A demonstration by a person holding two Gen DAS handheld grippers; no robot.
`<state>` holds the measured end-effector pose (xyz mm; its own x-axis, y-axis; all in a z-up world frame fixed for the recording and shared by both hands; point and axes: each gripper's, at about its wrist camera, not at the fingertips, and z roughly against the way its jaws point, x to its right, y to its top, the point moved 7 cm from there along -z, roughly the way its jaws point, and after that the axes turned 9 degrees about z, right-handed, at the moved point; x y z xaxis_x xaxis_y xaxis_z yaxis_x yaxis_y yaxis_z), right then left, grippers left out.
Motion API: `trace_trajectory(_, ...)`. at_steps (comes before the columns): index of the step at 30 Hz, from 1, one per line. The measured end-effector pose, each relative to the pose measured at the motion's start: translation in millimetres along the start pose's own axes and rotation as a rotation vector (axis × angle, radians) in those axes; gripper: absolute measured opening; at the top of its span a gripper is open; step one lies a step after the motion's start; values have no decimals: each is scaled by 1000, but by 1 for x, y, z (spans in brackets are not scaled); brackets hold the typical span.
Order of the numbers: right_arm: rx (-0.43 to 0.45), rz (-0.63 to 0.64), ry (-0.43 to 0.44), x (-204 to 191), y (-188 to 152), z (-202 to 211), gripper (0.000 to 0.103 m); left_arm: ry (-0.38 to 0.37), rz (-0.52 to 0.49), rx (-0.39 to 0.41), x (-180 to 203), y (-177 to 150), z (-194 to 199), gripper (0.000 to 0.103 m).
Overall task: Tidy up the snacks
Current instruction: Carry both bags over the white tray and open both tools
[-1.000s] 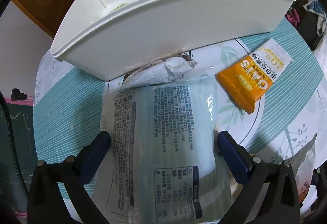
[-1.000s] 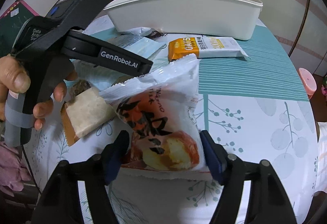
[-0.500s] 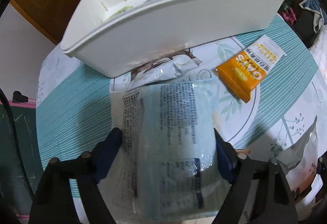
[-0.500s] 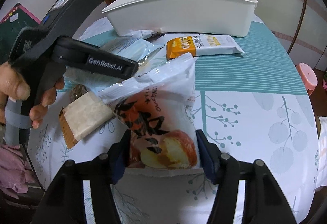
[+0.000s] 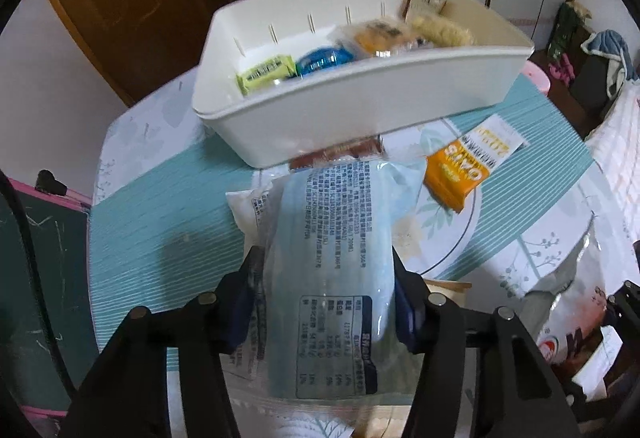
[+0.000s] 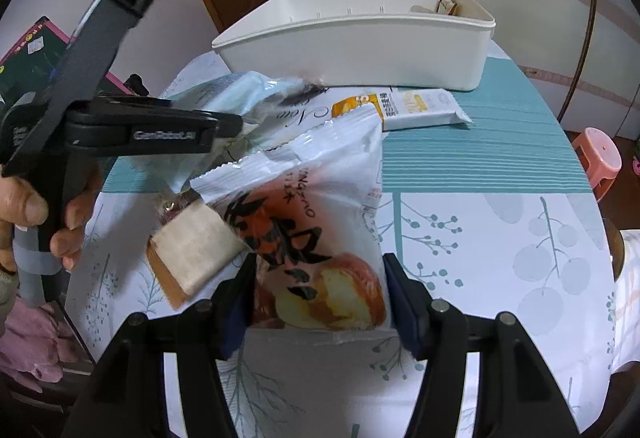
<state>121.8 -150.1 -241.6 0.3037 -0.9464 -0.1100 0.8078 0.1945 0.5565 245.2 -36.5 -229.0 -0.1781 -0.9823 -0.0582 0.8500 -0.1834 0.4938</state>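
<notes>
The left tongs [image 5: 324, 302] are closing on a pale blue snack packet [image 5: 332, 238], both pads pressed into its lower half, and the packet is lifted off the surface [image 5: 152, 234] just in front of the white bin [image 5: 360, 118]. The right tongs [image 6: 320, 294] hold at a part-way opening on a white bread packet [image 6: 316, 222], pads against its sides, well in front of the bin.

The blue packet is slack, air-filled film — the squeeze can push its contents upward and let it slide through, or burst a seam if the closing goes on. Its free top end droops toward the near wall of the bin and could catch on the rim instead of clearing it. A smaller dark-printed wrapper [image 5: 340, 154] lies right against the foot of the bin under that end; whether it clings to the blue packet I cannot tell.

Inside the bin the right half is crowded with packets [image 5: 384, 34] — a drop there may pile up. The orange oat bar [image 5: 460, 174], beside the bin, could be swept by the packet's trailing edge.
</notes>
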Motion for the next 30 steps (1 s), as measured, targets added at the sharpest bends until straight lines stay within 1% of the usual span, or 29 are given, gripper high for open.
trace_trajectory(3,20,-1,-2,-1,4,8,60,-13,3,42,-3,0,22,53)
trace_trajectory(7,43,1,-5,-2,10,18,60,-39,9,78,-3,3,45,51)
trace_trajectory(17,115,17,-14,-6,28,53,60,-94,11,173,-3,15,99,51)
trace_trajectory(24,173,45,-40,1,59,78,60,-103,25,252,-11,36,139,51)
trace_trajectory(28,217,53,-50,10,85,96,60,-94,43,286,-18,54,158,51)
trace_trajectory(30,249,63,-71,16,102,107,60,-95,61,300,-23,63,166,51)
